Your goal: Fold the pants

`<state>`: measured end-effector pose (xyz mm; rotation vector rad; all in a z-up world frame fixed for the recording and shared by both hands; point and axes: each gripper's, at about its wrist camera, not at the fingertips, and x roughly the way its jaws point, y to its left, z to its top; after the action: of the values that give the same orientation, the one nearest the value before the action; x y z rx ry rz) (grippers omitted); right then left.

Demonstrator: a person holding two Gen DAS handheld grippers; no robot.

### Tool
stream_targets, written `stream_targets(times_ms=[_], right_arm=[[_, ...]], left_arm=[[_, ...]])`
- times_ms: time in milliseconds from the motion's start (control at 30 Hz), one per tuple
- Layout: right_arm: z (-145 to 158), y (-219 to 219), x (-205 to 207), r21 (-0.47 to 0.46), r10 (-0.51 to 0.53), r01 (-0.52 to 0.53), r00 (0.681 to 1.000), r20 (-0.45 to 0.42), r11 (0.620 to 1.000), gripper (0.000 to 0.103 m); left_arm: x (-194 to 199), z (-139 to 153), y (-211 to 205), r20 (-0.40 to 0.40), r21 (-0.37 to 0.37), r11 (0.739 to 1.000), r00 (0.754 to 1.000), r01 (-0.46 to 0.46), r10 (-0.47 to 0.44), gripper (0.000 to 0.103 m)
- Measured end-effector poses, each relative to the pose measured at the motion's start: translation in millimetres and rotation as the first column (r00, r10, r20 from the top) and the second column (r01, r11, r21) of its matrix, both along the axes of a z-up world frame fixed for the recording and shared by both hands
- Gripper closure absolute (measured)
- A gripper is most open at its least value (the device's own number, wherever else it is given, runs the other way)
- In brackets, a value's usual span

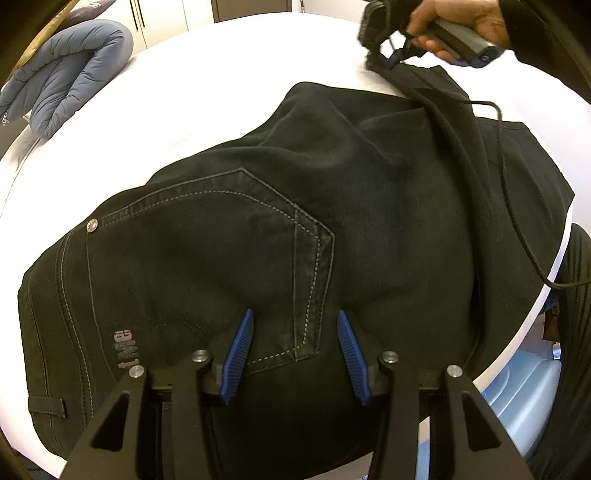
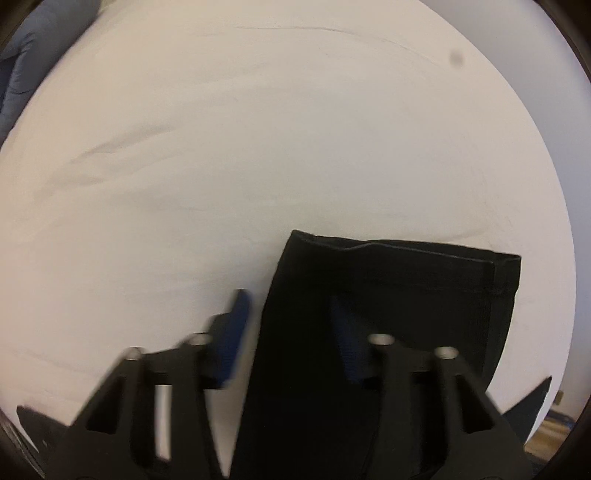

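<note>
Right wrist view is motion-blurred; the right gripper's [image 2: 291,332] far finger is hard to make out against dark fabric. Its jaws stand wide, straddling the left edge of a pant leg whose hem [image 2: 406,251] lies flat on the white bed sheet [image 2: 258,129]. In the left wrist view that gripper sits far off at the top, held in a hand [image 1: 458,22], partly cut off by the frame. Black pants [image 1: 258,240] lie spread on the sheet, back pocket [image 1: 207,240] up. Left gripper [image 1: 295,354] hovers over the pocket, jaws wide, gripping nothing. Blue quilt [image 1: 62,74] at far left.
</note>
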<state>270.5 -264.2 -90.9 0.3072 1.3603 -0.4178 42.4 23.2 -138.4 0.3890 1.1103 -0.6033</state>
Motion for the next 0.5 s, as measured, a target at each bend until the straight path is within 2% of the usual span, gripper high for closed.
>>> stream_targets(times_ms=[33, 67, 167, 267, 333, 400, 433, 500], right_arm=[[3, -14, -9, 0.025, -0.002, 0.001, 1.000, 0.011, 1.000, 0.094], [6, -23, -15, 0.037, 0.001, -0.002, 1.000, 0.019, 0.999, 0.096], [23, -43, -41, 0.040, 0.009, -0.013, 0.996, 0.085, 0.999, 0.098], [57, -68, -89, 0.070, -0.010, -0.006, 0.976, 0.219, 0.998, 0.098], [82, -104, -134, 0.068, -0.021, -0.001, 0.947, 0.321, 0.998, 0.098], [100, -125, -176, 0.068, -0.046, 0.022, 0.923, 0.383, 0.997, 0.098], [121, -120, -199, 0.074, -0.079, 0.053, 0.901, 0.426, 0.996, 0.098], [140, -109, -247, 0.108, -0.145, 0.106, 0.868, 0.475, 0.989, 0.098]], left_arm=[[0, 0, 0, 0.001, 0.001, 1.000, 1.000, 0.001, -0.001, 0.053], [0, 0, 0, 0.002, 0.003, 1.000, 1.000, 0.001, -0.001, 0.053], [0, 0, -1, 0.004, 0.010, 1.000, 1.000, 0.002, -0.002, 0.053], [0, 0, -2, 0.003, 0.016, 1.000, 1.000, 0.003, -0.003, 0.053], [1, 0, -3, 0.001, 0.019, 1.000, 1.000, 0.004, -0.004, 0.053], [1, 0, -5, 0.000, 0.024, 1.000, 1.000, 0.007, -0.008, 0.053], [2, 0, -5, -0.002, 0.025, 1.000, 1.000, 0.008, -0.008, 0.053], [4, 1, -6, -0.005, 0.026, 1.000, 1.000, 0.009, -0.009, 0.053]])
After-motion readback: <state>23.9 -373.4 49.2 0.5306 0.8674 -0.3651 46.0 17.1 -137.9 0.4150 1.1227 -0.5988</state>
